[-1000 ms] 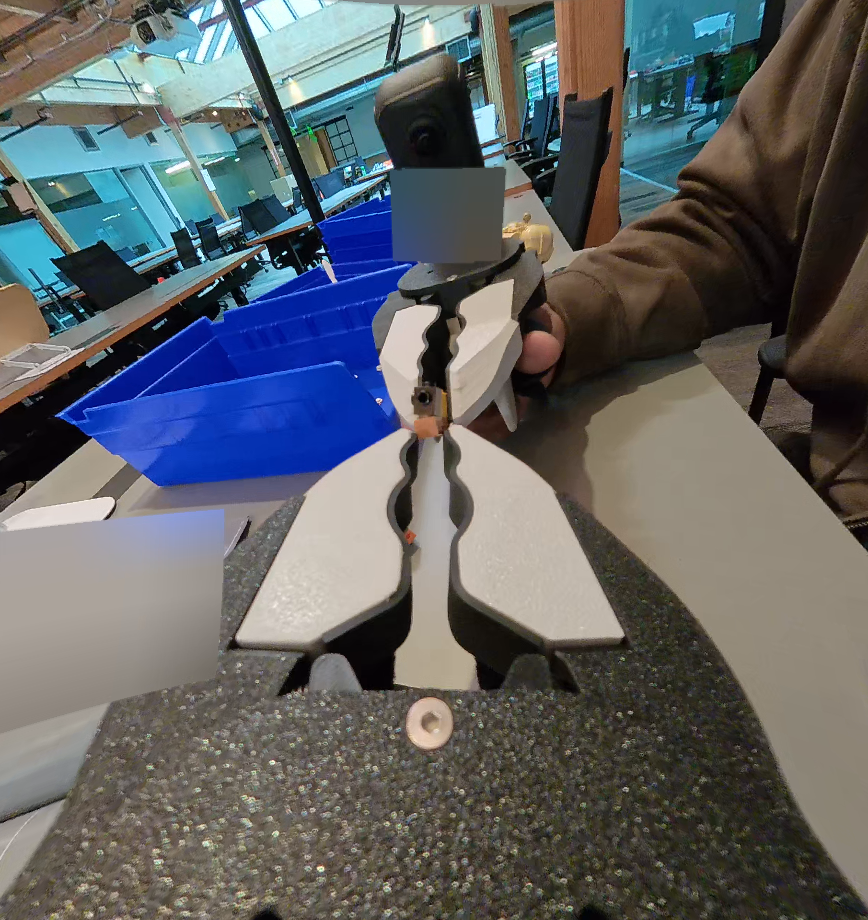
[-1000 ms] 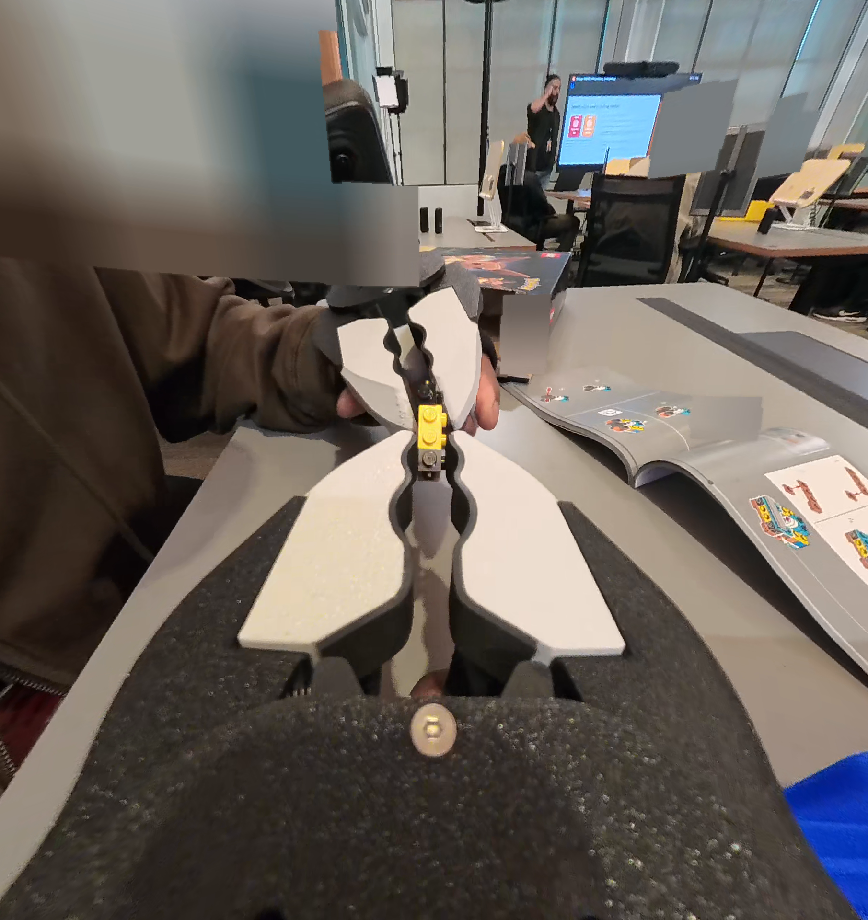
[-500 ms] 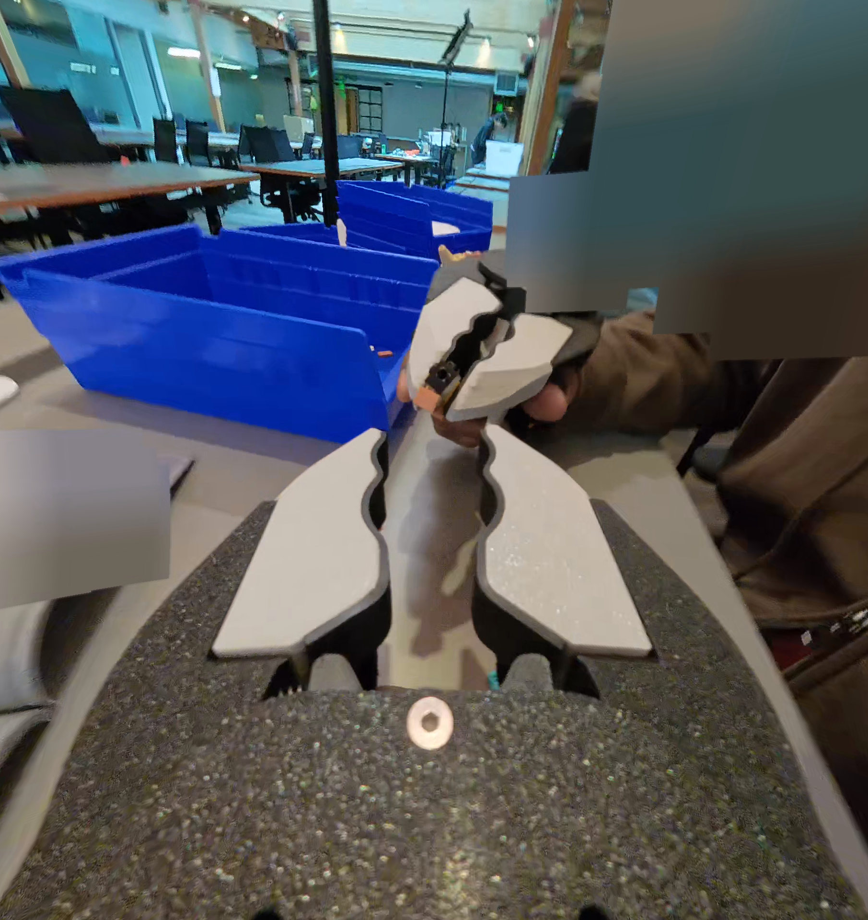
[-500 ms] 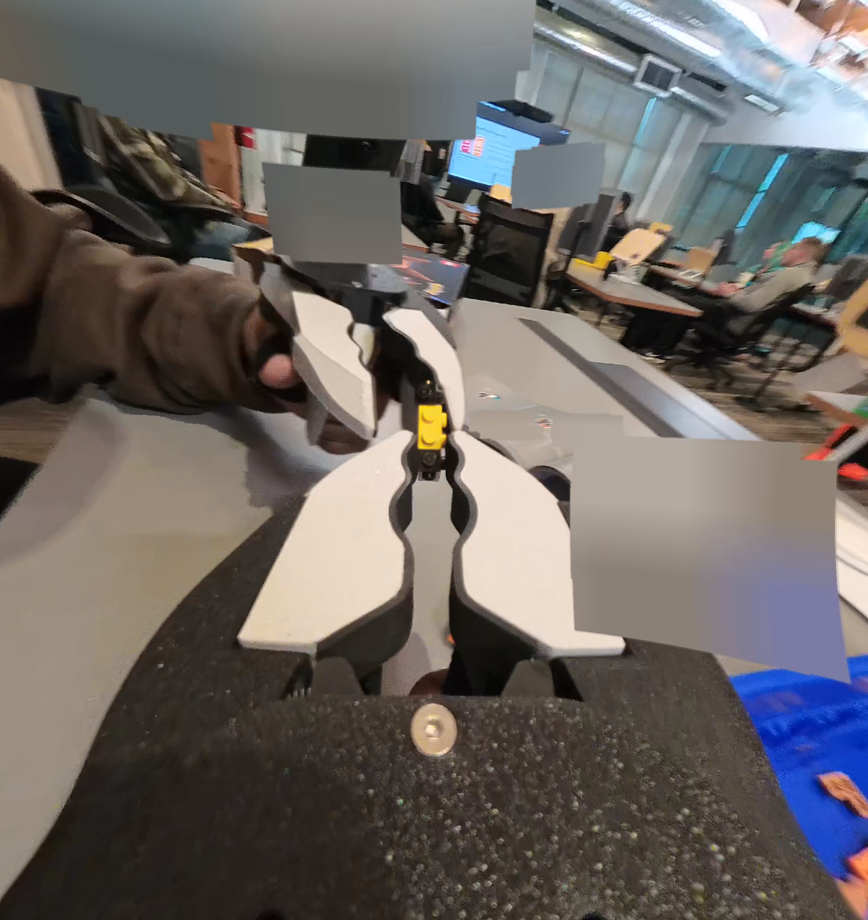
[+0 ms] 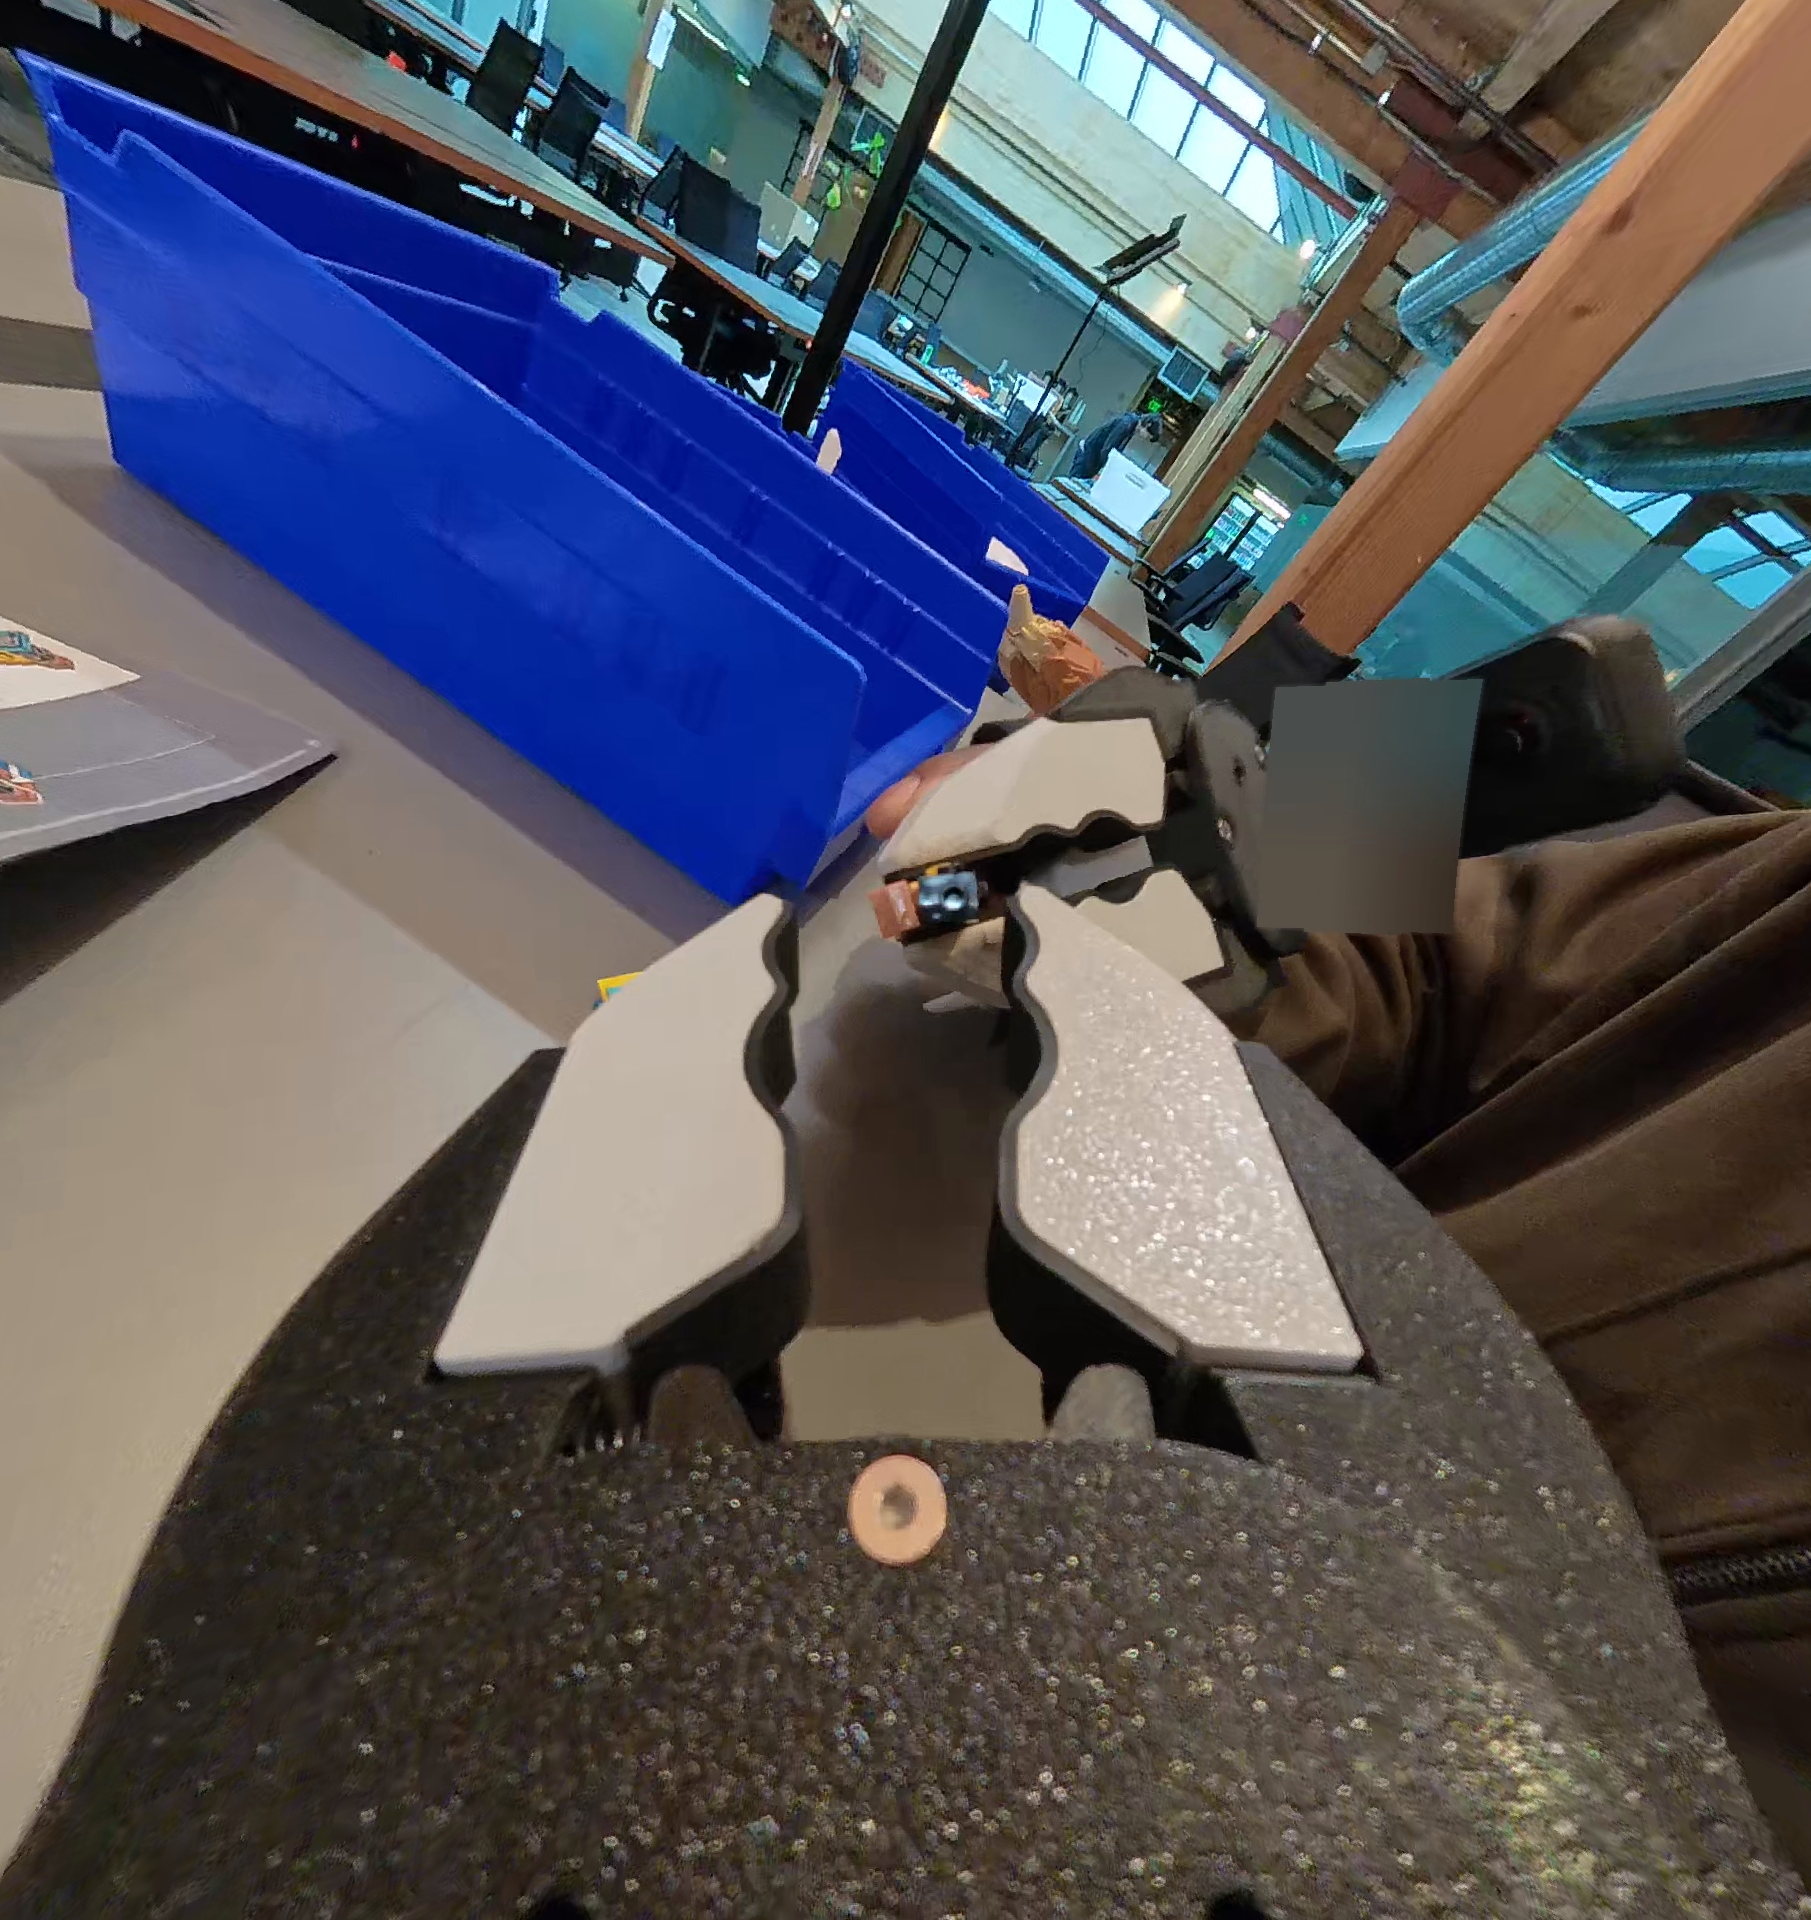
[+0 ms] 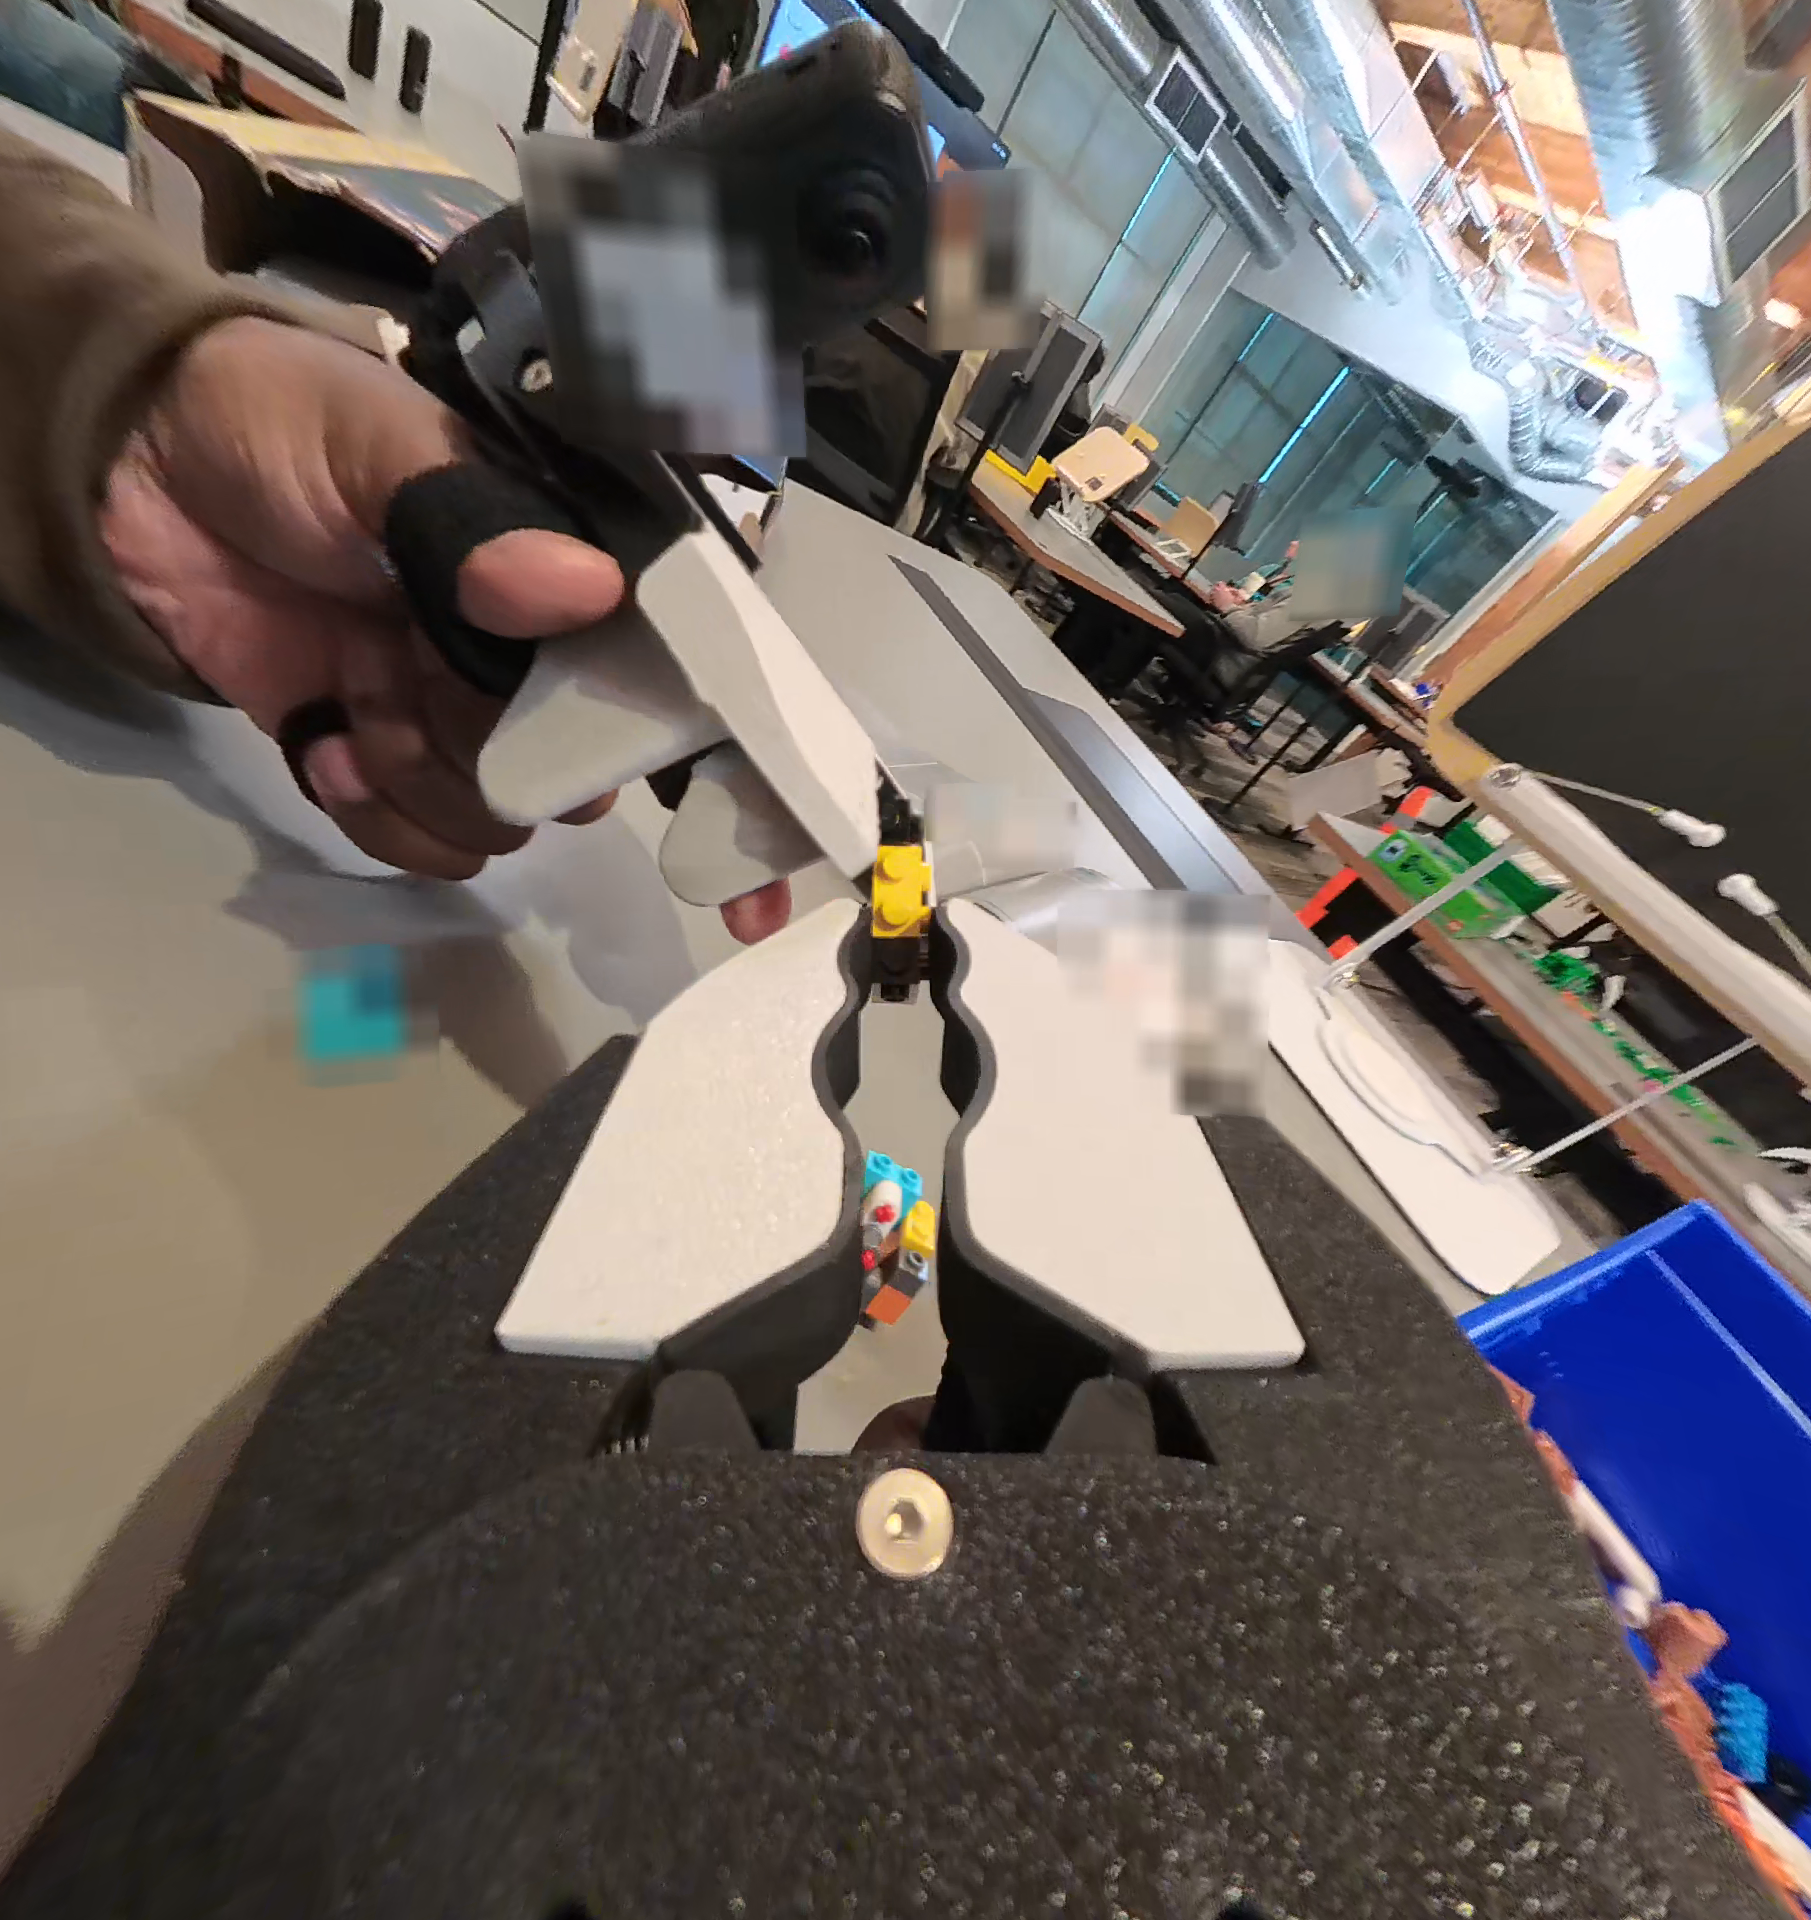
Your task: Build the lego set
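The right gripper [image 6: 896, 940] has its jaws pinched on a small yellow and black lego piece [image 6: 899, 894], held above the grey worktop [image 5: 257, 987]. The left gripper [image 5: 896, 925] is close by, its jaws apart and holding nothing. Blue bins [image 5: 444, 520] sit behind.

wrist views face-to-face, close, sharing grey table [image 5: 257, 987]

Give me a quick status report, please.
Left gripper open, empty. Right gripper shut on small lego assembly. Nothing between them.
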Demonstrator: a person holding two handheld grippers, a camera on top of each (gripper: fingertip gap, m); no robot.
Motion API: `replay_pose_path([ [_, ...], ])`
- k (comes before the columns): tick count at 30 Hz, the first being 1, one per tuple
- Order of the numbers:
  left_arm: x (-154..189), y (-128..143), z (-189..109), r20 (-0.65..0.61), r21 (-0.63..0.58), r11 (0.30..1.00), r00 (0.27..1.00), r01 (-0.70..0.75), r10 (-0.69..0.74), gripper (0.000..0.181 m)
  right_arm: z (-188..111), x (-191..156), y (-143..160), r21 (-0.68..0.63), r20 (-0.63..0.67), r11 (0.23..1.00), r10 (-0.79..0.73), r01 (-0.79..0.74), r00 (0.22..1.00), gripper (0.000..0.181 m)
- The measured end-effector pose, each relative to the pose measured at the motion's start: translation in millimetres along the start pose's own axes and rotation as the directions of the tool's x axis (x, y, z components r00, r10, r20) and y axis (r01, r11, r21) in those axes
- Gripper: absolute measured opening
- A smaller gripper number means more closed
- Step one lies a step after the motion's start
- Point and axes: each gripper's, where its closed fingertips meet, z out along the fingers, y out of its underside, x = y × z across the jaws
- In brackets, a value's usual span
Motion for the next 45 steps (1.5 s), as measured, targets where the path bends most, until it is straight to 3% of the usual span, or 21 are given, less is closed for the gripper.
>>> replay_pose_path([
  [6, 4.9, 0.2, -0.1, -0.033, 0.011, 1.000, 0.999, 0.021, -0.021, 0.020, -0.4, 0.2, 0.5, -0.023, -0.052, 0.992, -0.123, 0.122, 0.991, 0.010],
  [15, 6.3, 0.6, -0.6, -0.080, 0.040, 0.995, 0.993, 0.095, -0.092, 0.020, -1.8, -1.6, -1.5, -0.063, -0.112, 0.947, -0.321, 0.316, 0.940, 0.010],
  [24, 8.2, 2.4, -1.4, -0.087, 0.039, 0.999, 0.996, 0.029, -0.026, 0.019, -2.7, -3.2, -3.5, -0.061, -0.115, 0.940, -0.341, 0.336, 0.933, 0.010],
  [38, 10.7, 2.7, -2.0, -0.124, 0.047, 0.998, 0.992, 0.046, -0.040, 0.019, -3.4, -4.6, -6.0, -0.073, -0.131, 0.912, -0.410, 0.403, 0.903, 0.010],
  [43, 6.9, 1.8, 0.4, -0.071, 0.028, 0.999, 0.997, -0.038, 0.040, 0.020, -1.6, -1.9, -1.7, -0.054, -0.089, 0.958, -0.286, 0.282, 0.954, 0.010],
  [45, 2.5, 0.7, -0.2, -0.031, 0.014, 0.994, 0.994, -0.108, 0.108, 0.041, -2.7, -1.0, -3.9, -0.008, -0.048, 0.988, -0.156, 0.156, 0.987, 0.010],
])
